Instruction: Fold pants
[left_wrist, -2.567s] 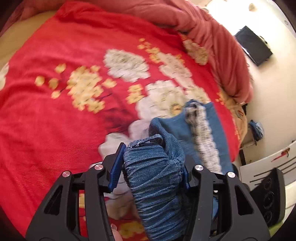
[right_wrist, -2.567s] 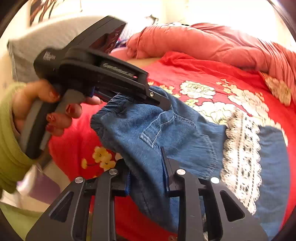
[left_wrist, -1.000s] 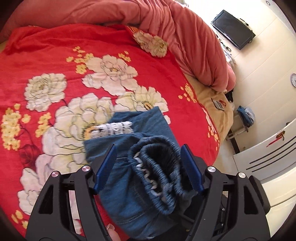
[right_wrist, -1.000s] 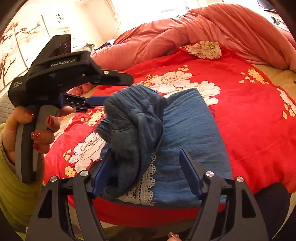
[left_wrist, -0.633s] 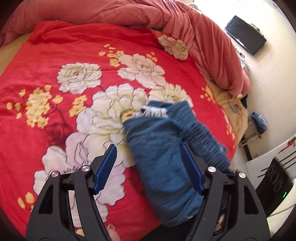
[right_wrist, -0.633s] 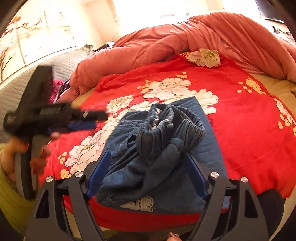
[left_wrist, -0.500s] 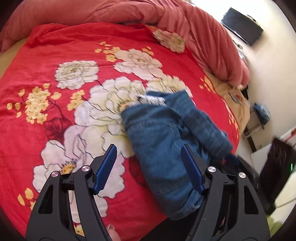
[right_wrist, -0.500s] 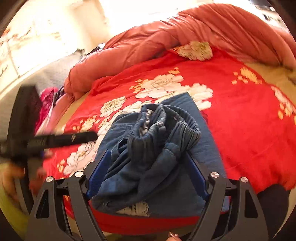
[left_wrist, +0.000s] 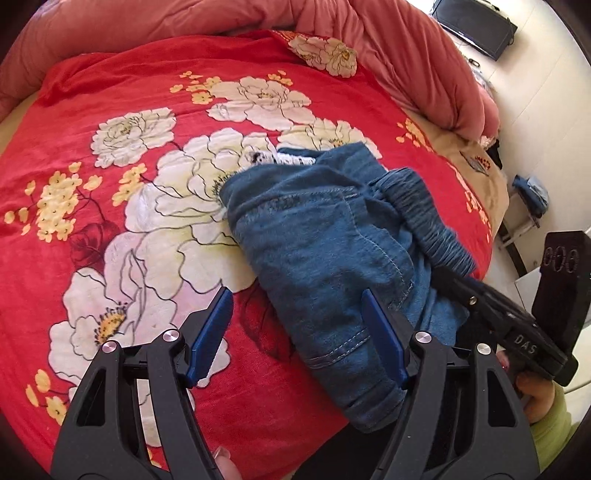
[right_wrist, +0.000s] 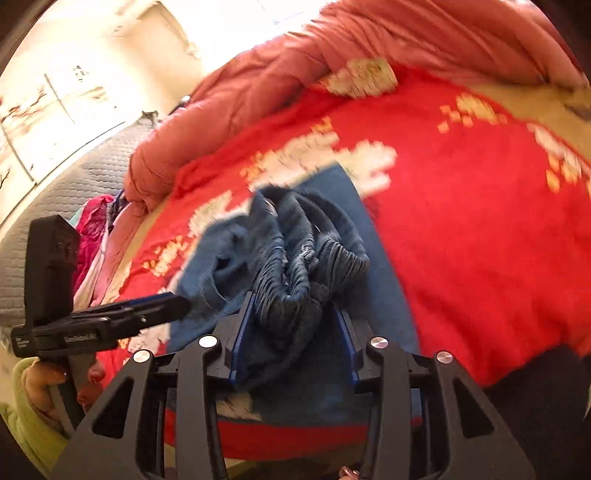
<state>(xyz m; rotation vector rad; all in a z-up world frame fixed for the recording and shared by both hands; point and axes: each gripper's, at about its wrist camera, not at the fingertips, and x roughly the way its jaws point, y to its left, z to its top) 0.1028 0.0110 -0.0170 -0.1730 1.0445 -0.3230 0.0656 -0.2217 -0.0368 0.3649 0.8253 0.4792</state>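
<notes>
The blue denim pants (left_wrist: 325, 251) lie bunched on the red flowered bedspread (left_wrist: 110, 206) near the bed's front edge, their white lace hem (left_wrist: 291, 159) peeking out at the far side. My left gripper (left_wrist: 295, 314) is open and empty, its right finger beside the pants' near fold. In the blurred right wrist view the pants (right_wrist: 280, 258) show their gathered elastic waistband. My right gripper (right_wrist: 291, 314) has its jaws closing around that waistband. It also shows in the left wrist view (left_wrist: 498, 314), at the pants' right edge.
A pink quilt (left_wrist: 406, 55) is heaped along the bed's far and right sides. A black screen (left_wrist: 476, 26) hangs on the wall. A grey quilted headboard (right_wrist: 55, 192) and a pile of clothes (right_wrist: 96, 236) stand at the left in the right wrist view.
Both grippers opened and dropped the pants onto the bed. My left gripper has drawn back to the left. My right gripper has narrowed around the waistband in the last half second.
</notes>
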